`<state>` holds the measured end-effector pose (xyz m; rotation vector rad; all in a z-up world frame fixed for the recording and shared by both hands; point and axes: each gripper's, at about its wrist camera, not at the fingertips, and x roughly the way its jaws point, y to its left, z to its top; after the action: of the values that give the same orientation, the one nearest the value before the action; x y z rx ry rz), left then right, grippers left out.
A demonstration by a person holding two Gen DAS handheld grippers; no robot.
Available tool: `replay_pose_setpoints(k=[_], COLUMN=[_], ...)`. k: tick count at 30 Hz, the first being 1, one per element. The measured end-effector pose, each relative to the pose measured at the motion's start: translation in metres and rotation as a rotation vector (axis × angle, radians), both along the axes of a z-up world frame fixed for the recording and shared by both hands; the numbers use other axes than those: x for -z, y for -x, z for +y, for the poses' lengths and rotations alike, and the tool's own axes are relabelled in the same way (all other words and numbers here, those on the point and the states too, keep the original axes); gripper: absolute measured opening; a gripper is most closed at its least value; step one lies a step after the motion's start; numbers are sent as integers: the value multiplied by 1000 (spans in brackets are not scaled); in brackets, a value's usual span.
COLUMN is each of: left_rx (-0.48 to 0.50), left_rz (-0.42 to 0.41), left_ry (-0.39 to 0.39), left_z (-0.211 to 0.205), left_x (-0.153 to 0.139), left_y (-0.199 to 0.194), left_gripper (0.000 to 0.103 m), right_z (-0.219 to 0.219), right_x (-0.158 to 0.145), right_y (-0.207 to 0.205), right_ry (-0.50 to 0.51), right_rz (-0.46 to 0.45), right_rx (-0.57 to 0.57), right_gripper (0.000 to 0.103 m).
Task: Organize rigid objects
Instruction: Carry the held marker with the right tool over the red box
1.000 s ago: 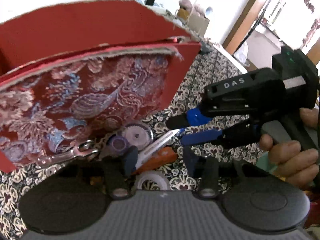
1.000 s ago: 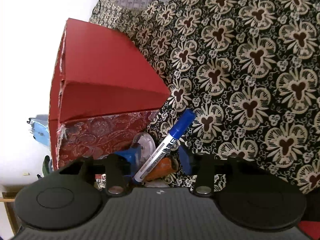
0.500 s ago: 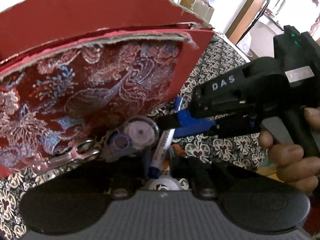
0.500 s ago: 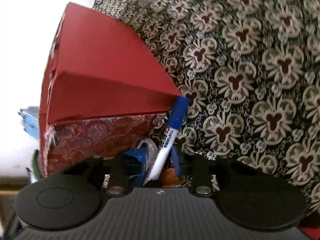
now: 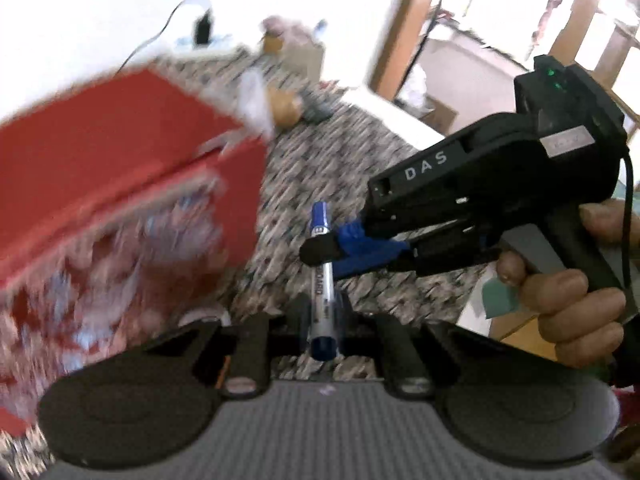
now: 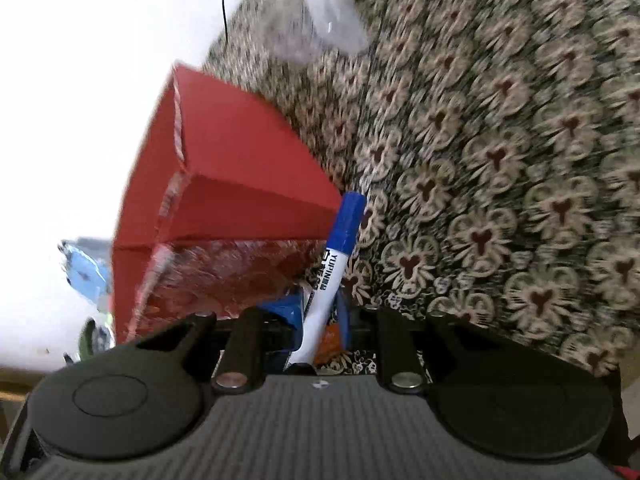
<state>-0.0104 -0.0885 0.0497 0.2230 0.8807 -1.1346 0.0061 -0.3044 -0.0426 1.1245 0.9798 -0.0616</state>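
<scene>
Gripper first, left wrist view: our left gripper [image 5: 323, 320] is clamped on the blue-and-white marker [image 5: 323, 280] near its butt end, jaws having just been closing onto it. The capped tip points away from us, up over the patterned worktop [image 5: 320, 160]. Across from us the right gripper [image 5: 326, 246] comes in from the right, held in a hand [image 5: 568, 292], and its blue fingers [image 5: 372, 248] pinch the same marker further up the barrel. So both grippers hold one pen, clear of the cloth. The red box [image 5: 120, 184] sits just to the left, badly blurred, and we cannot see into it from here.

Over to the right wrist view: the right gripper [image 6: 320, 320] is closed on the marker [image 6: 332, 272] too, jaws just drawn together, barrel running up between them with the blue cap [image 6: 346, 220] close to the red box [image 6: 224, 184] at its near corner. A clear plastic item [image 6: 332, 20] lies further back on the worktop [image 6: 500, 160].

Our read: we are carrying the marker toward the box. To do it well, one gripper should let go before we travel, or the two will twist the barrel between them. Keep the pen clear of the box's corner, lift above the rim, then release low inside so it does not bounce out.
</scene>
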Motion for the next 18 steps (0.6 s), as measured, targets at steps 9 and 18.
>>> replay_pose_setpoints(k=[9,18], left_rx=[18,-193], left_rz=[-170,-201], left_ry=[168,195], left_z=[6,39], left_x=[-76,-108], left_y=[-3,-60], left_gripper=[9,10], right_z=[-14,10], right_x=[-94,-150], right_y=[0,-95], right_ry=[165,309], right_rz=[-229,-392], right_rx=[21,-255], right_gripper=[0,0])
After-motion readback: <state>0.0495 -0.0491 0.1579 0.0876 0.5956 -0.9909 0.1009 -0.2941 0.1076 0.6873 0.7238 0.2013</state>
